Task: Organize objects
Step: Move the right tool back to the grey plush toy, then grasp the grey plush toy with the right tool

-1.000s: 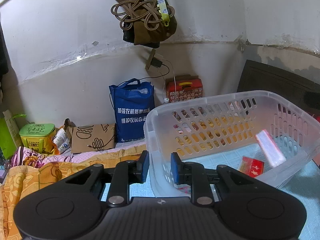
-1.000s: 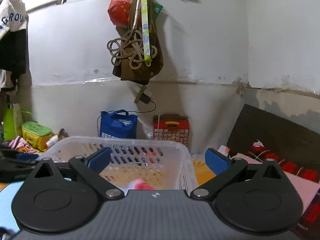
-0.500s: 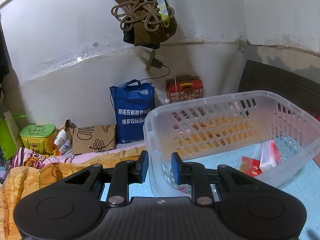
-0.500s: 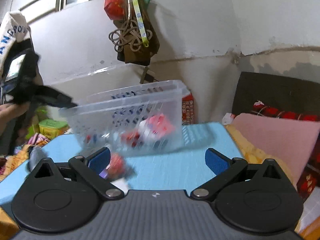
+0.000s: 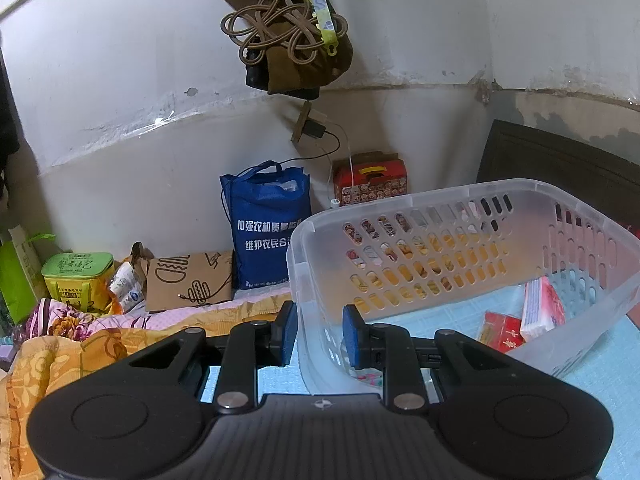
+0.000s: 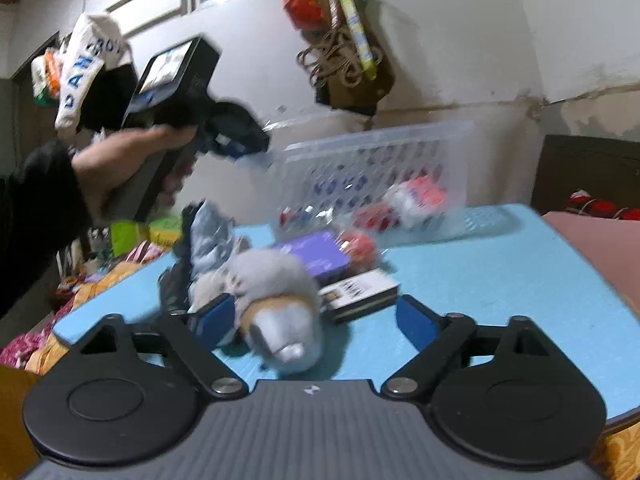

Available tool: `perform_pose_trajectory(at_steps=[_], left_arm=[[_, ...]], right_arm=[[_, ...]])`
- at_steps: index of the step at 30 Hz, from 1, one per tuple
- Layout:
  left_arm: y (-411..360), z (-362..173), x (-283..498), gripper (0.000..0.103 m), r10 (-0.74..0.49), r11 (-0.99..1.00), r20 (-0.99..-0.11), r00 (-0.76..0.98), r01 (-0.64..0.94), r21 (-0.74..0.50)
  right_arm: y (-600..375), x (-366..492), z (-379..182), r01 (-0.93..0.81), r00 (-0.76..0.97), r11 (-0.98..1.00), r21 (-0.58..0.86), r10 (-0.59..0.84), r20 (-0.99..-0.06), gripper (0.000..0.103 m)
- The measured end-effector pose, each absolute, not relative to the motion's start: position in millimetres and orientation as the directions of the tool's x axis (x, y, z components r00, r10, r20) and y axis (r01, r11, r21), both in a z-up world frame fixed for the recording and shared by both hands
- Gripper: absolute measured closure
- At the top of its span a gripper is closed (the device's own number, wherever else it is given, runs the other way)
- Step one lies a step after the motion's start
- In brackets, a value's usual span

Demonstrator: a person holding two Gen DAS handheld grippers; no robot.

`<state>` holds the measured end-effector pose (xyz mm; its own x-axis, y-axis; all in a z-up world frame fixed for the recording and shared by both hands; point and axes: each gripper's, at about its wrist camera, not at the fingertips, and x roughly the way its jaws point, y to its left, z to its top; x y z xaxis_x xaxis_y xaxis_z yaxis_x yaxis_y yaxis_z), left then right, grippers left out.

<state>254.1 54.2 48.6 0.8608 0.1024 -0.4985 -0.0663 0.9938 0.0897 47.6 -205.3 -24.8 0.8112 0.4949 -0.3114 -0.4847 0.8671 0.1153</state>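
The left gripper (image 5: 318,332) has its jaws clamped on the basket (image 5: 440,204) rim, tipping it. Only the right view shows the plush toy (image 6: 276,300) at six o'clock on the blue worktop (image 6: 500,280); the right gripper (image 6: 316,320), jaws apart, has dropped toward it.

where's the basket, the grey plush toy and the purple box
basket (image 5: 516,192), left wrist view, on its far rim
grey plush toy (image 6: 272,280), right wrist view, on its furry grey back
purple box (image 6: 316,254), right wrist view, on its flat top face
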Motion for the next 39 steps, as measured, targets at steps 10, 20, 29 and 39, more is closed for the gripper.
perform_pose_trajectory(at_steps=[10,20,29,39], left_arm=[[52.1,48.0,252.8,0.075,0.106,0.993,-0.497,0.861,-0.067,0.096],[52.6,48.8,253.1,0.075,0.103,0.994,-0.497,0.862,-0.065,0.093],[51.8,49.3,253.6,0.075,0.106,0.993,-0.497,0.861,-0.067,0.095],[51.8,49.7,253.4,0.075,0.106,0.993,-0.496,0.862,-0.066,0.097]], right_arm=[[-187.4,51.7,-37.0,-0.52,0.788,0.85,0.084,0.515,-0.339,0.029],[-199.7,55.6,-37.6,-0.523,0.769,0.836,0.169,0.548,-0.33,0.052],[-226.0,48.3,-13.9,-0.462,0.839,0.872,0.16,0.489,-0.24,0.052],[-234.9,54.5,-4.1,-0.436,0.858,0.885,0.164,0.464,-0.22,0.052]])
